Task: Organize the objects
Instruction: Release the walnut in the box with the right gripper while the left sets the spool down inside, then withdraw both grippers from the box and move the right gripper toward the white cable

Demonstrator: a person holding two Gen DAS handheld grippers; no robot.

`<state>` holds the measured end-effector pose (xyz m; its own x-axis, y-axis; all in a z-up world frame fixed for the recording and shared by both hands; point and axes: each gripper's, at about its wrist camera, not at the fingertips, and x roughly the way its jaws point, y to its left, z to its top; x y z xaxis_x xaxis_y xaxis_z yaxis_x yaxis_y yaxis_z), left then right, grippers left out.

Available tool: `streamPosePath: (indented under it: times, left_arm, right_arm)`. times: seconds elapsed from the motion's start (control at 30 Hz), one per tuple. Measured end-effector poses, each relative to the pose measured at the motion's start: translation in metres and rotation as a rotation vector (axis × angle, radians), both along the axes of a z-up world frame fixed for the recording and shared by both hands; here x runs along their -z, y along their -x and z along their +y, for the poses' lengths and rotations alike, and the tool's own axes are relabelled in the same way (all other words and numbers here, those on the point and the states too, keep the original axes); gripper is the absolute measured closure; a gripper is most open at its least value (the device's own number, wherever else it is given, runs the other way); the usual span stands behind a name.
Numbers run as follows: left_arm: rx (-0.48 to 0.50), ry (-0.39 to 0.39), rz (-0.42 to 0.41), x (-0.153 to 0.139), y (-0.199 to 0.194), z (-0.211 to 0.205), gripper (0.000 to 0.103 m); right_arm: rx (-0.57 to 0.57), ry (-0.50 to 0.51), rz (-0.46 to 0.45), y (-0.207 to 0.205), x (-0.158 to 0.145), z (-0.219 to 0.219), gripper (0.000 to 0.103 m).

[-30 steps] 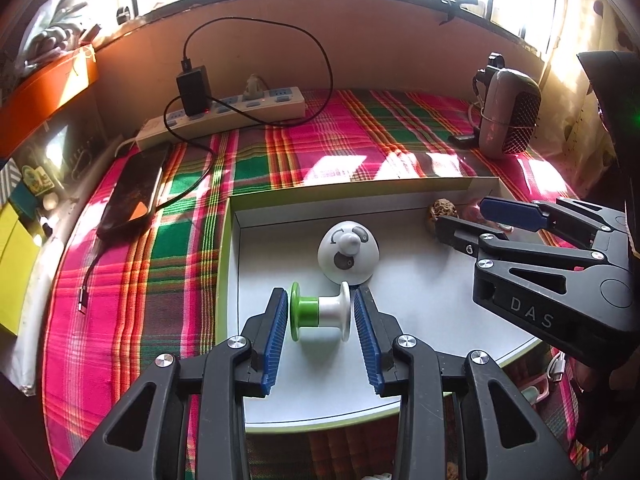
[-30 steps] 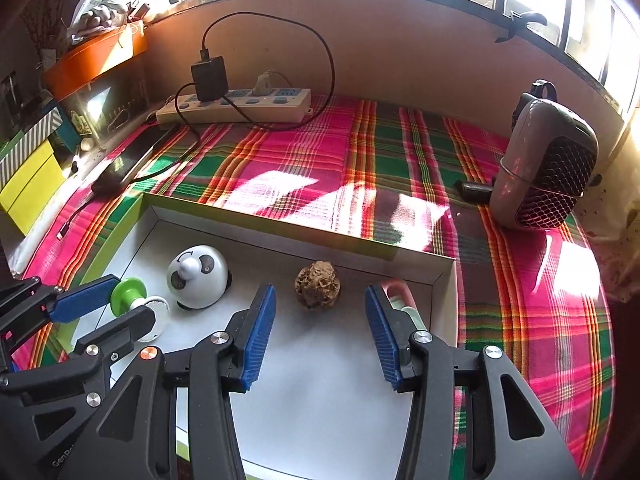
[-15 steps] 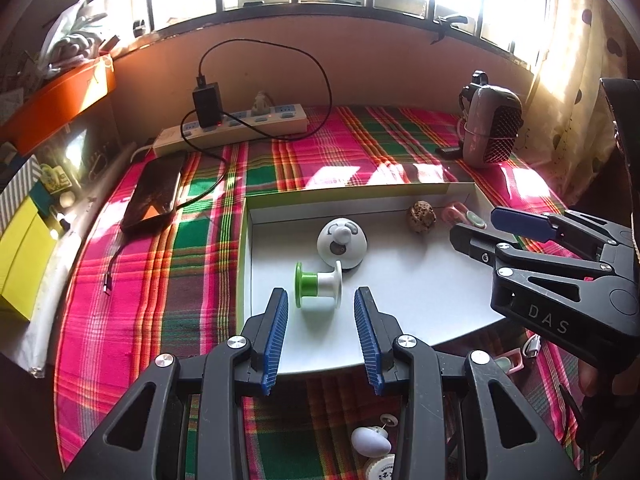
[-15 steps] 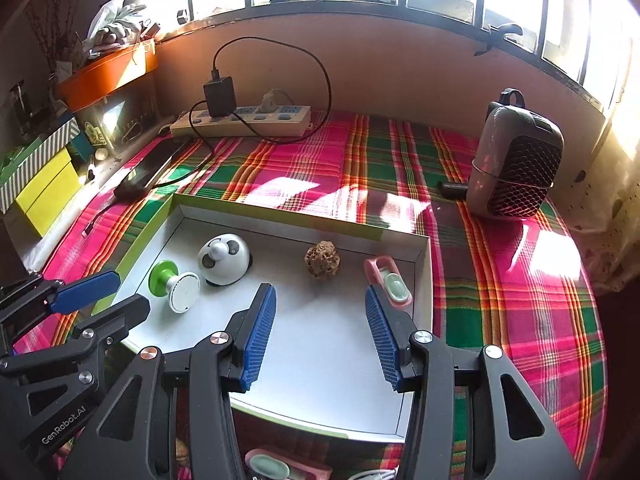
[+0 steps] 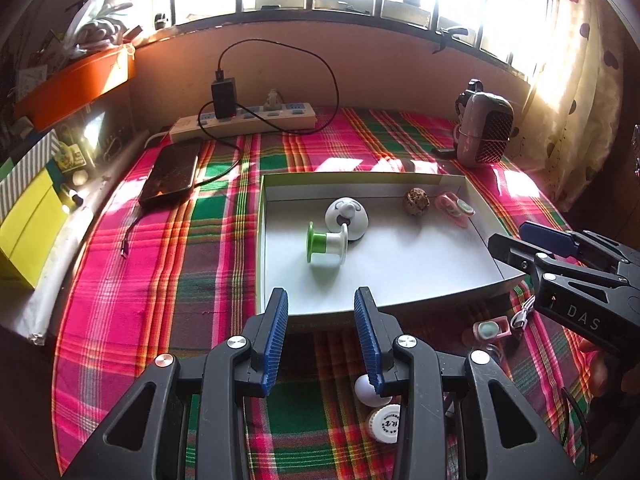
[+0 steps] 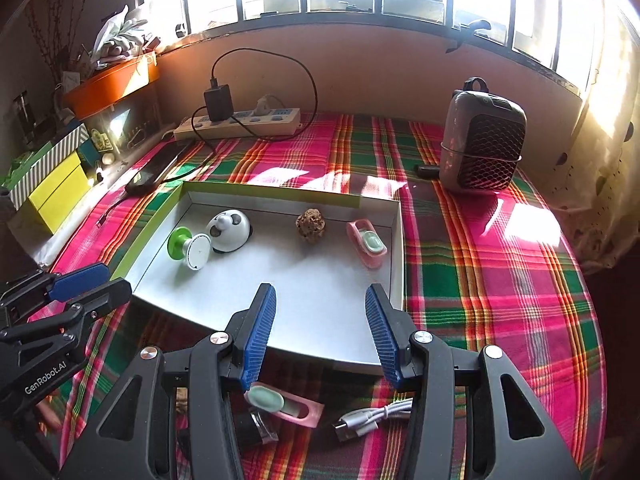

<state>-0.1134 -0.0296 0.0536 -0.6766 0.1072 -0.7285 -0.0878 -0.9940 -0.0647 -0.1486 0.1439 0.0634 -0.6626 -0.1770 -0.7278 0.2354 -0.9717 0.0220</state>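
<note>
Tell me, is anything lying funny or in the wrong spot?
Yes. The spool in the tray lies tipped on its side against the panda toy. A cable, pink case and white ball sit on the cloth outside the tray.

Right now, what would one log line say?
left gripper: open, empty | right gripper: open, empty | tray: spool, panda toy, walnut, pink case

Left gripper (image 5: pixel 321 334), right gripper (image 6: pixel 320 332): black angular frames, ribbed blue fingers (image 5: pixel 277 335), silver screws, white lettering.

plaid-covered bed (image 5: pixel 168 280) with tray (image 5: pixel 262 240), power strip (image 5: pixel 244 120), phone (image 5: pixel 170 176)
</note>
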Motion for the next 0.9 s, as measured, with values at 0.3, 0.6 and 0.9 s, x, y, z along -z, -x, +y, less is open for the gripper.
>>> streamPosePath:
  times: [0.3, 0.6, 0.9]
  left_arm:
    - [0.004, -0.035, -0.027, 0.012, -0.022, -0.009, 0.07]
    - [0.04, -0.074, -0.064, 0.023, -0.037, -0.009, 0.07]
    - [0.061, -0.103, -0.096, 0.035, -0.051, -0.004, 0.07]
  right_arm:
    - [0.025, 0.001, 0.003, -0.027, 0.004, 0.017, 0.055]
    - [0.101, -0.006, -0.027, -0.05, 0.017, 0.044, 0.055]
    - [0.168, 0.05, -0.084, -0.054, 0.036, 0.06, 0.055]
